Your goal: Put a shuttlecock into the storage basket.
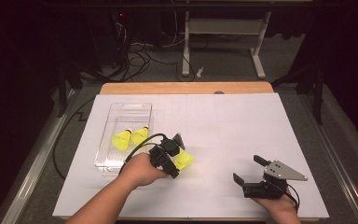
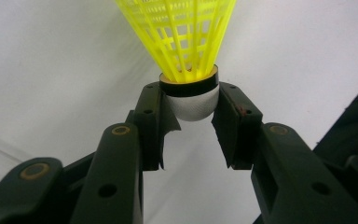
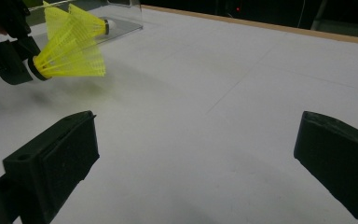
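Observation:
My left gripper is shut on a yellow shuttlecock, just right of the clear plastic box. In the left gripper view the two black pads pinch its white cork head, and the yellow skirt points away from me. From the right gripper view the same shuttlecock is held above the white sheet. Two more yellow shuttlecocks lie inside the box. My right gripper rests low at the front right, jaws wide apart with nothing between them.
A white sheet covers the wooden table. Cables and the legs of another table stand on the dark floor beyond the far edge.

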A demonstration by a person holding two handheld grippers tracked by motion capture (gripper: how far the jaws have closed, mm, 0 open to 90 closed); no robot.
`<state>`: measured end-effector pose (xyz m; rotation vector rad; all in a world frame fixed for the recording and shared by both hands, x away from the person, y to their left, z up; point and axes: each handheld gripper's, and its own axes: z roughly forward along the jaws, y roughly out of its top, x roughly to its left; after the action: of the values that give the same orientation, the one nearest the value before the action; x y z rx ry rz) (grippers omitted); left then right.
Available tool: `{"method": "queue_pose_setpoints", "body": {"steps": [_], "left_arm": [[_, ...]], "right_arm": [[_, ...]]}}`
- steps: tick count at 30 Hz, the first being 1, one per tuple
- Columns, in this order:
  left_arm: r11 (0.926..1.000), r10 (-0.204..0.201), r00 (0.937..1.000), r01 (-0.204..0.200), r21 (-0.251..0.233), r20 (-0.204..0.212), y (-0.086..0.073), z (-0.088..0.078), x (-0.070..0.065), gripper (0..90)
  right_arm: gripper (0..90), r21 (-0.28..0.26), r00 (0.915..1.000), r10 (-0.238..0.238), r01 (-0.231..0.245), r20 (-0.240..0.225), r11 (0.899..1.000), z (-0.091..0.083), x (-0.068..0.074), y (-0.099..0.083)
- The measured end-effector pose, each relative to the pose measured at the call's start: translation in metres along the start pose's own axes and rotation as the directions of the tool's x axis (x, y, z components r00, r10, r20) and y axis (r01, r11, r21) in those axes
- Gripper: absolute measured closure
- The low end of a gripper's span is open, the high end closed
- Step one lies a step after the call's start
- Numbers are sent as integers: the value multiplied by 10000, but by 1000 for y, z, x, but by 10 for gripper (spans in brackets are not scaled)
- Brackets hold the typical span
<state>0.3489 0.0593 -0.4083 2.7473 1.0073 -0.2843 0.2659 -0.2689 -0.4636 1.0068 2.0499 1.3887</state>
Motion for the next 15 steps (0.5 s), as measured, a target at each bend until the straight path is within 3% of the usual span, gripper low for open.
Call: {"method": "queue_pose_setpoints", "body": {"steps": [15], "left_arm": [[9998,181,9998,-181,14,31,-2,-36,2,646]], "right_arm": [[3,31,10000,-6,6,-29,10000,1,1,0]]}}
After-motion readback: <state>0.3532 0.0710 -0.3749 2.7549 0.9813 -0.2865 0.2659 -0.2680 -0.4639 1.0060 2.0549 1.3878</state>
